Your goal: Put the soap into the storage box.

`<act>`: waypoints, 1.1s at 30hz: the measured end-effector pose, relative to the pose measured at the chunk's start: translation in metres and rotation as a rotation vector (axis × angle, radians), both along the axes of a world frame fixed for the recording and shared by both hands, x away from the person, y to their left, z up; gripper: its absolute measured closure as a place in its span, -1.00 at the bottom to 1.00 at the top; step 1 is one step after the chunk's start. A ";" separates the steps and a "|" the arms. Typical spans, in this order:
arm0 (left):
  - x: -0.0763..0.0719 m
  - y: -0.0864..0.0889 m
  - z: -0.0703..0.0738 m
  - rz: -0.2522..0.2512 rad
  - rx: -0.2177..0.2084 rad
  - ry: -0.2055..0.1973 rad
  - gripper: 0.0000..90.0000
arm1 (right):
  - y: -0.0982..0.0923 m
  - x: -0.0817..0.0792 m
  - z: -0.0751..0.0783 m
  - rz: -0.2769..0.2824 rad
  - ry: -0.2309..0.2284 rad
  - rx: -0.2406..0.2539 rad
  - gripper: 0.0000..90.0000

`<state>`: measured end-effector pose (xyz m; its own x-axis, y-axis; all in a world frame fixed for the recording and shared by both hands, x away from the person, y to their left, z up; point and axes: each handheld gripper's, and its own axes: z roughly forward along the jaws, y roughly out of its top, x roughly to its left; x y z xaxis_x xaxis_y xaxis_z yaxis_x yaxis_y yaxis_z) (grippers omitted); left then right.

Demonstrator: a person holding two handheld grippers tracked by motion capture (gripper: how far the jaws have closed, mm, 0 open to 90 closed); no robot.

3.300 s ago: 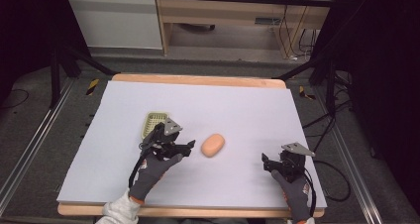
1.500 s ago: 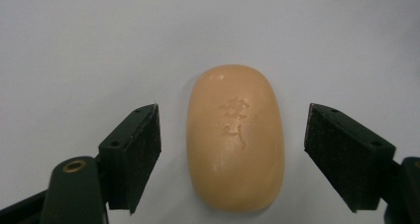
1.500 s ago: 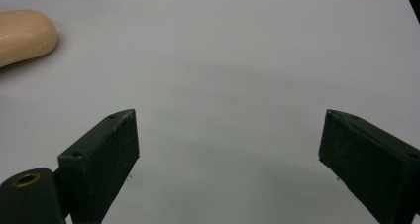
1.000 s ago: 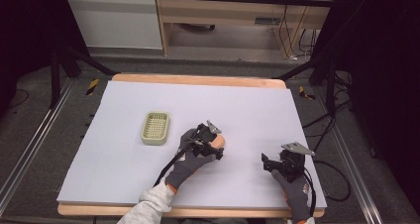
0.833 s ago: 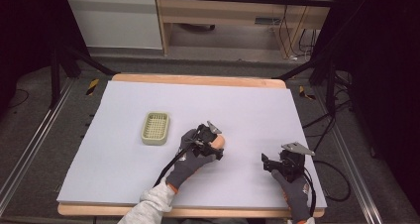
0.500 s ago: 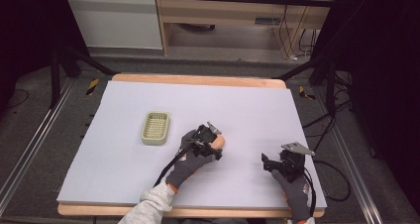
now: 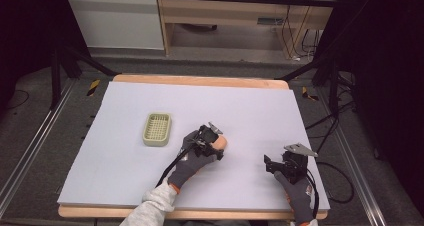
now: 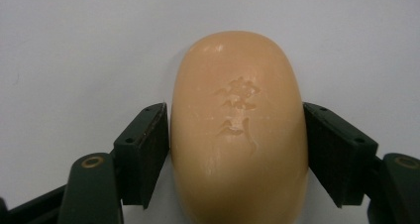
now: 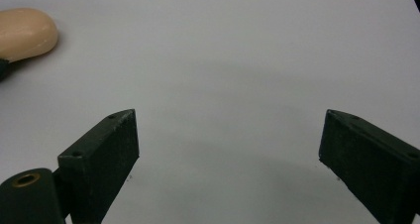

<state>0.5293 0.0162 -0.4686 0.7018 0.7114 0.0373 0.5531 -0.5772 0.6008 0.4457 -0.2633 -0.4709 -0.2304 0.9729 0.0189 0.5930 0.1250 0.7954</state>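
While left tool [image 8: 236,130] apparently clamps soap [image 8: 237,130], right tool [image 9: 228,149] gapes.

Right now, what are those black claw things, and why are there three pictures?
A person in grey gloves holds a squeeze tool, called a gripper, in each hand. One picture looks down from above the white table. The other two come from small cameras riding on the grippers, looking along their black jaws.

The left gripper has its jaws on both sides of a peach-coloured bar of soap, right against its sides, while the soap lies on the table. The right gripper is wide open with nothing between its jaws. A small pale green basket tray sits on the table to the left of the soap.
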 end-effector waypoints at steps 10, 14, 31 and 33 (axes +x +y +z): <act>0.002 -0.001 0.001 -0.008 -0.003 0.012 -0.31 | 0.000 0.000 0.000 0.003 0.004 0.001 -0.80; 0.002 -0.001 0.001 -0.007 -0.002 0.013 -0.31 | 0.000 0.000 0.000 0.003 0.005 0.001 -0.80; -0.005 -0.002 0.007 -0.027 -0.013 0.004 -0.30 | 0.000 0.000 0.000 0.002 0.006 0.006 -0.80; -0.007 0.000 0.011 -0.032 -0.018 0.001 -0.30 | 0.000 0.000 0.000 0.002 0.006 0.006 -0.80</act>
<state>0.5220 0.0160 -0.4575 0.7246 0.6887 0.0243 0.5348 -0.5841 0.6106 0.4457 -0.2633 -0.4708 -0.2323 0.9723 0.0263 0.5975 0.1213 0.7926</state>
